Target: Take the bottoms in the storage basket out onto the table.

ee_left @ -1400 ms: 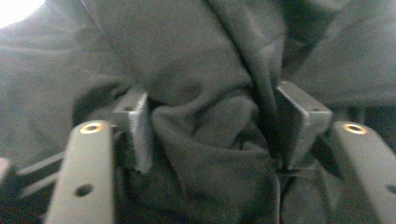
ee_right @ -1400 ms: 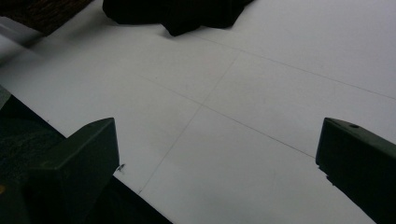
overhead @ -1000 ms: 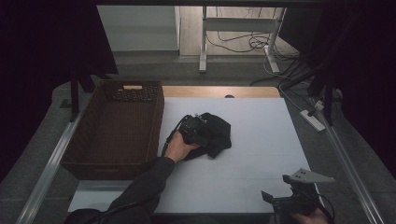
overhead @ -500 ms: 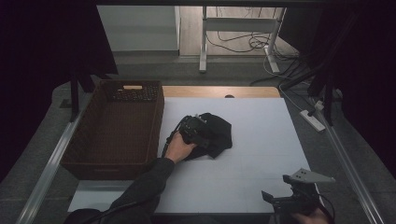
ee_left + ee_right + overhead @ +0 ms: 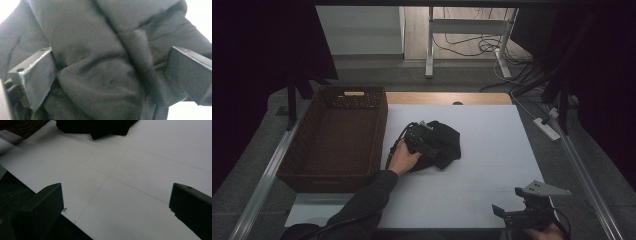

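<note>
Your left tongs (image 5: 424, 141) have just been opening, spread around the black cloth (image 5: 105, 57) bunched between them on the tabletop (image 5: 492, 150); your right tongs (image 5: 116, 205) gape empty. Basket (image 5: 332, 145) unfilled; cloth remains to move.

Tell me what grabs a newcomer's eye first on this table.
The crumpled black cloth in the middle of the white table stands out, with the left gripper set on it, jaws wide and just opened, a fold of cloth between them. Left of it sits a brown wicker basket. The right gripper waits open at the near right edge.
</note>
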A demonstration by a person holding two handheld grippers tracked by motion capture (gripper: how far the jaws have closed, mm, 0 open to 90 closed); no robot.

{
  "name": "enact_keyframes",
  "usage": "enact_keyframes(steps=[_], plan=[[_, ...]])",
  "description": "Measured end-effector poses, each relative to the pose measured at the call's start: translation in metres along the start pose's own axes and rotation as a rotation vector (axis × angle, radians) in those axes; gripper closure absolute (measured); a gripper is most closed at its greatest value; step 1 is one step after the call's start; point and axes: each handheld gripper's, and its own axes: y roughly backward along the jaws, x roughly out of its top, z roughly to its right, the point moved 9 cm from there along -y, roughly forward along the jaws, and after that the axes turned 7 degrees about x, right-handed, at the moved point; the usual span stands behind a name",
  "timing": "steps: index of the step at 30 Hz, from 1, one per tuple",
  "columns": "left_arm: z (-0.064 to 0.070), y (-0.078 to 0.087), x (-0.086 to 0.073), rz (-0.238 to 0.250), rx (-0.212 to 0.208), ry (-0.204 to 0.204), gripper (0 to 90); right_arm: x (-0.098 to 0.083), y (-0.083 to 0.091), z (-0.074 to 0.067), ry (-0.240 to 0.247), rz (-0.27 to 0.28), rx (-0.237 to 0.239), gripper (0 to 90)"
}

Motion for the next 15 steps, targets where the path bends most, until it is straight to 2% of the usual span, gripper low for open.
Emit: enact_keyframes(steps=[5,8,12,15], plan=[[0.004,0.006,0.002,0.021,-0.018,-0.01,0.0,0.0,0.0,0.0,0.0,0.001,0.0,0.0],[0.005,0.011,0.004,0.036,-0.006,-0.022,0.0,0.0,0.0,0.0,0.001,-0.001,-0.001,0.0],[0.009,0.019,0.007,0.056,-0.015,-0.027,0.0,0.0,0.0,0.0,0.001,-0.002,-0.002,0.0],[0.014,0.023,0.008,0.053,-0.019,-0.047,0.0,0.0,0.0,0.0,0.003,-0.003,-0.003,0.0]])
